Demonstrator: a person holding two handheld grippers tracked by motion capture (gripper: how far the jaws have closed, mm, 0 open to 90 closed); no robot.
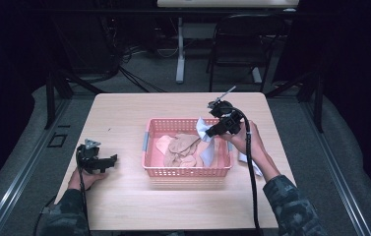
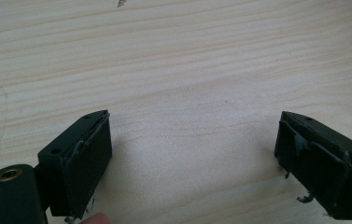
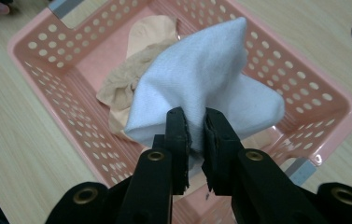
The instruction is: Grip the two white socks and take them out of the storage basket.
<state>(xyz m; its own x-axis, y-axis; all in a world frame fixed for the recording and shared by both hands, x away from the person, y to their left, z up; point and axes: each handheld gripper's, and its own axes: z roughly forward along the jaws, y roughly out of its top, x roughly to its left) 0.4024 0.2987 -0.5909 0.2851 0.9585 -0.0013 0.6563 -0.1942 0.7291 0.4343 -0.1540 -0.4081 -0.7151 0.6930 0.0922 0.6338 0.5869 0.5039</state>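
A pale wooden table takes up the middle of the high view, standing on a grey floor with a dark chair and the white leg of another table behind it. Near the table's centre sits a pink perforated plastic basket, rectangular, with small grey tabs at its end handles; in the right gripper view its holed walls run from the upper left down to the lower right. Inside the basket lies a crumpled beige cloth, spread over the floor of the basket toward its left and middle. Above the basket's right end hangs a light blue cloth, held up in a loose peak, and in the right gripper view this cloth covers part of the beige one. The right gripper, carried by the person's right hand, is clamped on 1 bunched edge of the light blue cloth, its 2 black jaws pressed close together with the fabric between them. A further bit of pale fabric shows on the table beside the right forearm. The left gripper rests low at the table's left side, well apart from the basket, in the person's left hand; in the left gripper view its 2 jaws stand wide apart over bare wood, holding nothing.
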